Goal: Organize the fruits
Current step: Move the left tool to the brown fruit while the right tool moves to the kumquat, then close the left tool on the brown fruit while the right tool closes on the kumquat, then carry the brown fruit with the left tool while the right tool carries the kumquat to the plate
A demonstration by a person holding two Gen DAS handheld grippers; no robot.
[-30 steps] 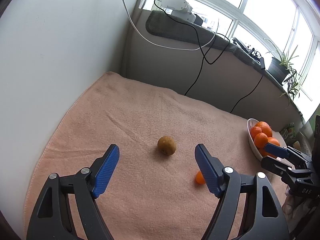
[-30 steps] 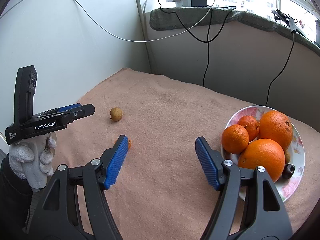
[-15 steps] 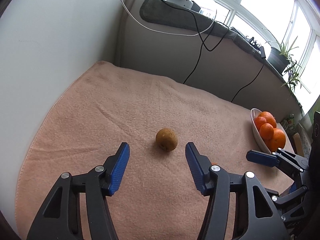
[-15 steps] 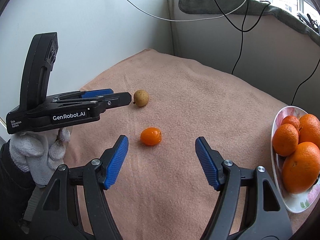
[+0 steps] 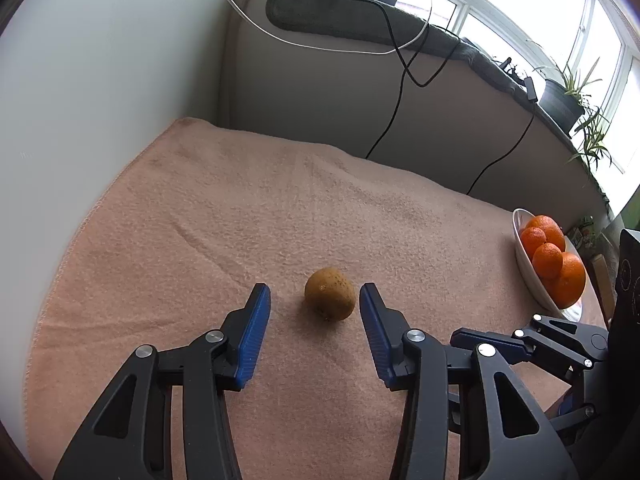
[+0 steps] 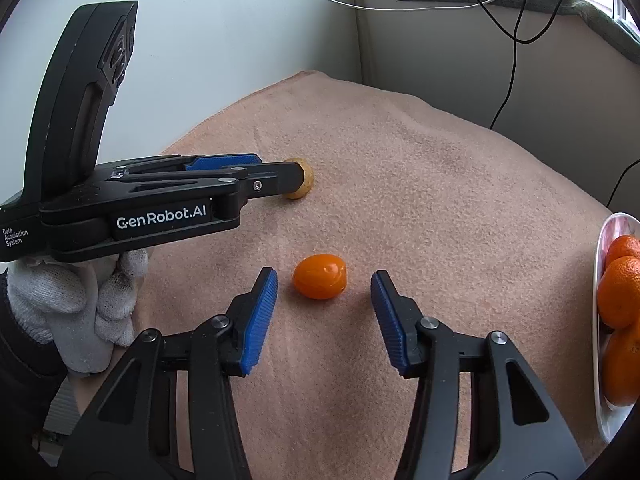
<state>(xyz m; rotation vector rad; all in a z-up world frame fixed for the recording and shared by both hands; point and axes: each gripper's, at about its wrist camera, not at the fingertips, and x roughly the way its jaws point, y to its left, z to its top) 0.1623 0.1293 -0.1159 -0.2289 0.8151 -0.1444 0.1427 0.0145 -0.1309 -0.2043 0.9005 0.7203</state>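
Peach towel (image 5: 240, 208) (covering whole surface) carries brown fruit (image 5: 330, 299), small orange fruit (image 6: 320, 276), plate (image 5: 528, 272).

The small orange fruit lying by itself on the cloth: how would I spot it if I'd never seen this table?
Start at the peach cloth covering the table. Near its middle lies the small orange fruit, between the blue pads of the right gripper, whose jaws are closing without touching it yet. It is glossy, unlike the dull brown fruit nearby, and lies outside the bowl.

A kiwi (image 5: 330, 299) and a kumquat (image 6: 319, 276) lie apart on a towel (image 5: 248, 216), the kiwi farther back and to the left. A bowl (image 5: 528, 268) holding oranges (image 5: 554, 258) sits at the towel's right edge.
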